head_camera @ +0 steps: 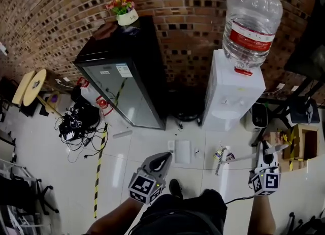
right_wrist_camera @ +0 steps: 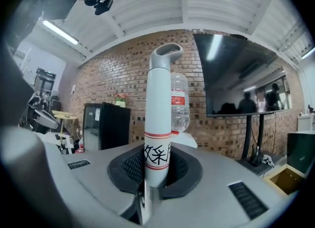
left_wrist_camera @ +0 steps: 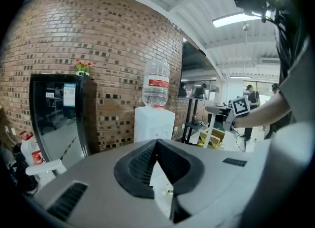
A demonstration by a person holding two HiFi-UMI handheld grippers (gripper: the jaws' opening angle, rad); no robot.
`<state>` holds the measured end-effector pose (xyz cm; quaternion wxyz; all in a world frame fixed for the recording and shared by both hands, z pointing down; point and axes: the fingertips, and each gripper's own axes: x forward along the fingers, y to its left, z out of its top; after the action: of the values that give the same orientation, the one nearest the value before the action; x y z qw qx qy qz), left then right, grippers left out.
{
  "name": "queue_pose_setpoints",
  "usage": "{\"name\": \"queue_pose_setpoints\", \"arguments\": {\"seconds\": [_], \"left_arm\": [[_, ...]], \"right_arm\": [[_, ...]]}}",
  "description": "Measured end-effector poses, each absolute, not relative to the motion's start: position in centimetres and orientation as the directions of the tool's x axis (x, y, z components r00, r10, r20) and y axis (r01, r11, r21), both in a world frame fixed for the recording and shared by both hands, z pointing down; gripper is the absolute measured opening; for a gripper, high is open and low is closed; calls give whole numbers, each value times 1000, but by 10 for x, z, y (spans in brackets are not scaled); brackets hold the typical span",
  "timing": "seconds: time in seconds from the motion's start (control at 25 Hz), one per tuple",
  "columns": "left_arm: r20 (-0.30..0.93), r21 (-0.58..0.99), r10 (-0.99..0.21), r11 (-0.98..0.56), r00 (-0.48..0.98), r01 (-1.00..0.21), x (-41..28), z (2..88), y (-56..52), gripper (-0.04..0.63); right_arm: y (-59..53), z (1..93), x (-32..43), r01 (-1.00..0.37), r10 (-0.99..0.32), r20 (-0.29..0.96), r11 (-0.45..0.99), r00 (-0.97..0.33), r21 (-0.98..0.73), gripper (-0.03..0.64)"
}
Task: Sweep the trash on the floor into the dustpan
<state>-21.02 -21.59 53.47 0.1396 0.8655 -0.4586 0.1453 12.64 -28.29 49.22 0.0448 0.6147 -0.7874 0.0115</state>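
Note:
In the head view, a crumpled wrapper (head_camera: 223,154) and a flat white sheet (head_camera: 182,152) lie on the pale tiled floor in front of me. My right gripper (head_camera: 266,150) is shut on a pale grey handle (right_wrist_camera: 158,118) with red rings and black characters, which stands upright between its jaws. The handle's shaft (head_camera: 241,158) slants down to a toothed end (head_camera: 219,162) beside the wrapper. I cannot tell whether this tool is the broom or the dustpan. My left gripper (head_camera: 163,159) hovers near the white sheet, tips together and holding nothing (left_wrist_camera: 156,146).
A black glass-door fridge (head_camera: 127,76) with a flower pot on top and a white water dispenser (head_camera: 233,94) stand against the brick wall. A cable tangle (head_camera: 76,122) and yellow-black floor tape (head_camera: 99,168) lie at left. A cardboard box (head_camera: 303,145) sits at right.

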Motion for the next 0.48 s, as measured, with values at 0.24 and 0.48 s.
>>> {"name": "queue_pose_setpoints", "arguments": {"seconds": [0.24, 0.48], "left_arm": [[433, 103, -750, -511, 500, -854, -209, 573, -258, 6], [413, 117, -784, -458, 462, -881, -189, 605, -293, 19]], "right_arm": [[-328, 551, 122, -976, -967, 136, 218, -218, -11, 44], [-361, 609, 126, -967, -944, 210, 247, -254, -58, 44]]}}
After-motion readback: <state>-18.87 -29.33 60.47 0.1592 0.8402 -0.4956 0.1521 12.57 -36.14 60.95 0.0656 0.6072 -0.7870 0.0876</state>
